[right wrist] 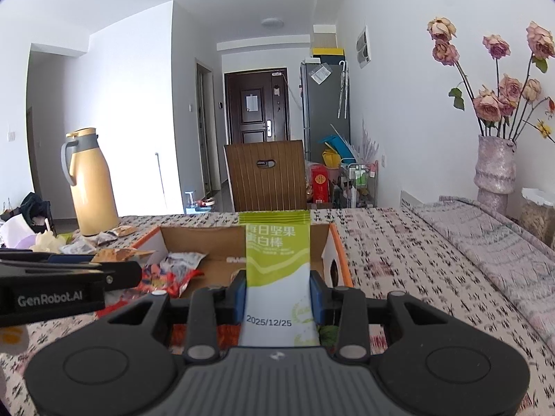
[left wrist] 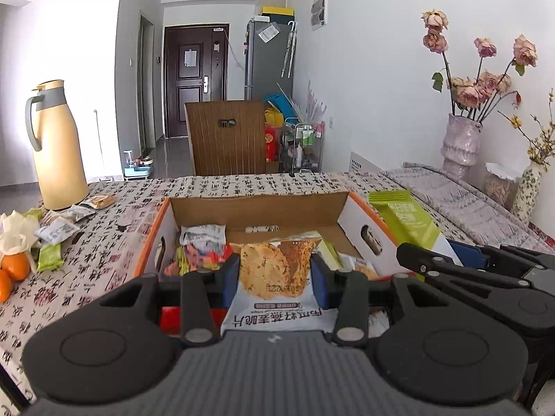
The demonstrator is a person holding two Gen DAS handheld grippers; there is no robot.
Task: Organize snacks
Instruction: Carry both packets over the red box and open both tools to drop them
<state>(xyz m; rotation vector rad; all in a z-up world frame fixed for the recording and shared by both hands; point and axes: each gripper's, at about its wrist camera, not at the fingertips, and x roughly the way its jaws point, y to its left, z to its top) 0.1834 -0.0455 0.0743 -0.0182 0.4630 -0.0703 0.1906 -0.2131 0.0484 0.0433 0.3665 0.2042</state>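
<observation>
My left gripper (left wrist: pixel 275 279) is shut on an oat crisp packet (left wrist: pixel 274 277), white with a picture of golden crisps, held above the near end of the open cardboard box (left wrist: pixel 256 208). My right gripper (right wrist: pixel 277 294) is shut on a green and white nut bar packet (right wrist: pixel 277 263), upright over the box (right wrist: pixel 194 239). The box has orange edges and holds several snack packets (left wrist: pixel 203 242). In the left wrist view the right gripper and its green packet (left wrist: pixel 412 222) show at the right. The left gripper's arm (right wrist: pixel 62 287) crosses the left side of the right wrist view.
A tan thermos jug (left wrist: pixel 57 145) stands on the patterned tablecloth at the far left, with loose snack packets (left wrist: pixel 59 228) and oranges (left wrist: pixel 14 267) beside it. A vase of dried roses (left wrist: pixel 461 138) stands at the right by the wall. A brown chair (left wrist: pixel 227 138) stands behind the table.
</observation>
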